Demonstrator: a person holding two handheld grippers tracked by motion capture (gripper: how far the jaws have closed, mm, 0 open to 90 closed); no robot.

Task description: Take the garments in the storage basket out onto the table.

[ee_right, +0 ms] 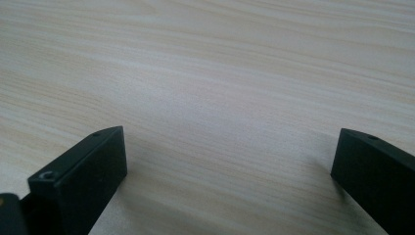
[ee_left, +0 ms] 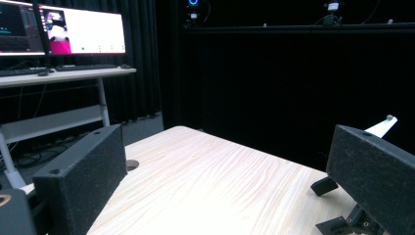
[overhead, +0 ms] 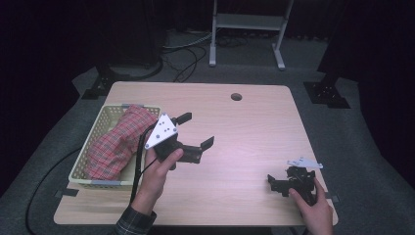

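High view: left hand-held gripper [overhead: 195, 129] hovers jaws wide, empty, just right of the basket [overhead: 93, 183] holding the plaid cloth [overhead: 117, 142], likely the thing to work on. Right hand-held gripper [overhead: 280, 183] rests low on the surface [overhead: 244, 142]. Best approach: open jaws straight over the cloth.

Left gripper view: adds monitors [ee_left: 63, 32], far desk.

Right gripper view: jaws spread, empty, bare wood close beneath.

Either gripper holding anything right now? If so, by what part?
Nothing held. Left gripper and right gripper both have jaws wide apart over bare table; the plaid cloth lies in the basket.
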